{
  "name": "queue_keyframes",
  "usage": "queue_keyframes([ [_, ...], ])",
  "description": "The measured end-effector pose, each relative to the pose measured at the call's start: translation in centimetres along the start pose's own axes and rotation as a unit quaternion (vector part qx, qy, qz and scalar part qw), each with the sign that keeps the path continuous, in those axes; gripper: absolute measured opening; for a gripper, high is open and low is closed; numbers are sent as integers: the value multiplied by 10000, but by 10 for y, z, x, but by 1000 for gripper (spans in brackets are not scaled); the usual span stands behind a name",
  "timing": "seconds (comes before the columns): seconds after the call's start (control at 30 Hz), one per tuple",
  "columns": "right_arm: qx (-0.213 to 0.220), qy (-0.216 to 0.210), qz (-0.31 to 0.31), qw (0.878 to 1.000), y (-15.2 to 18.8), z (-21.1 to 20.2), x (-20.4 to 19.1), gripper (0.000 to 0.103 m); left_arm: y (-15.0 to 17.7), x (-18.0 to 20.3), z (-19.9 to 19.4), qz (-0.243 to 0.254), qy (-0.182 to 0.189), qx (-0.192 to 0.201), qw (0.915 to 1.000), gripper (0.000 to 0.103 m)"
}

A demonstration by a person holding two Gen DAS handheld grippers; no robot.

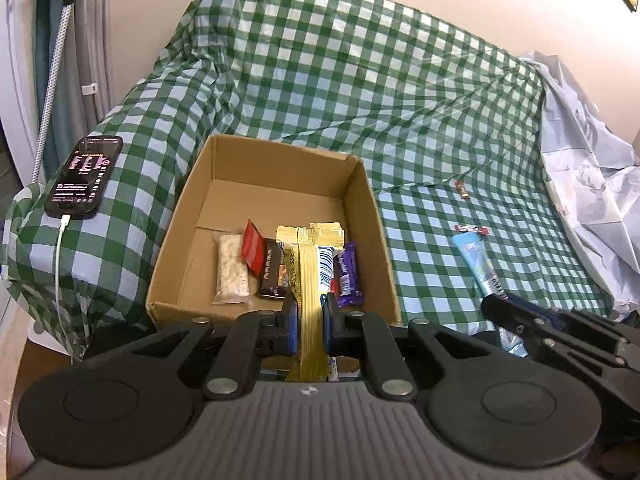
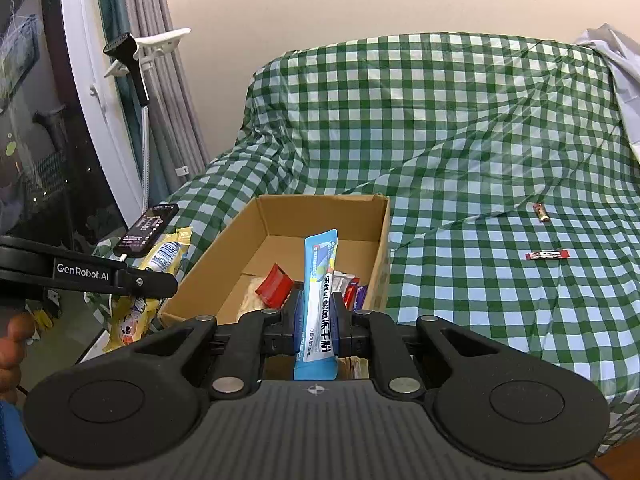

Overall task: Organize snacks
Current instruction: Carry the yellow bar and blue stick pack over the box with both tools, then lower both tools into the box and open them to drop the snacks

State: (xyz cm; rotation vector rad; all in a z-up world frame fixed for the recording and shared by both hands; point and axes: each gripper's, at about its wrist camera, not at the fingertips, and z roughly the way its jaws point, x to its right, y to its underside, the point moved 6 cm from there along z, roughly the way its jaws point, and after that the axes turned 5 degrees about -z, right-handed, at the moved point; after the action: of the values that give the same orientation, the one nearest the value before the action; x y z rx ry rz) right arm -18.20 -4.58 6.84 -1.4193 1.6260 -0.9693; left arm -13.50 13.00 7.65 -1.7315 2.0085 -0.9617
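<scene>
Left gripper [image 1: 311, 318]: jaws closed on a yellow snack packet [image 1: 311, 280], held upright at the near rim of the cardboard box [image 1: 176, 248]. The same packet shows in the right wrist view [image 2: 160, 258], left of the box.

Right gripper [image 2: 316, 320]: jaws closed on a light blue snack packet [image 2: 320, 292], upright, at the box's near edge. In the left wrist view this packet [image 1: 476, 264] lies to the right of the box, over the cloth.

Cardboard box: open-topped, resting on the green checked cloth [image 1: 360, 80]. Contents along the near wall, left to right: clear pack of pale pieces [image 1: 231, 270], red wrapper [image 1: 252, 246], dark brown bar [image 1: 274, 274], purple bar [image 1: 349, 276].

Loose on the cloth, right of the box and well apart from it: a long red candy [image 2: 548, 255] and a small red-and-gold candy [image 2: 541, 212] farther back.

Phone [image 1: 84, 176]: screen lit, on the draped armrest left of the box, white cable [image 1: 60, 264] plugged in.
</scene>
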Motion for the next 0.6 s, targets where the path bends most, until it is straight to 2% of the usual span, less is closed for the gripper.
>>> queue_keyframes([
  [0.6, -361, -114, -128, 9992, -17, 57, -4, 14, -34, -30, 50, -177, -335, -240, 9990, 13],
])
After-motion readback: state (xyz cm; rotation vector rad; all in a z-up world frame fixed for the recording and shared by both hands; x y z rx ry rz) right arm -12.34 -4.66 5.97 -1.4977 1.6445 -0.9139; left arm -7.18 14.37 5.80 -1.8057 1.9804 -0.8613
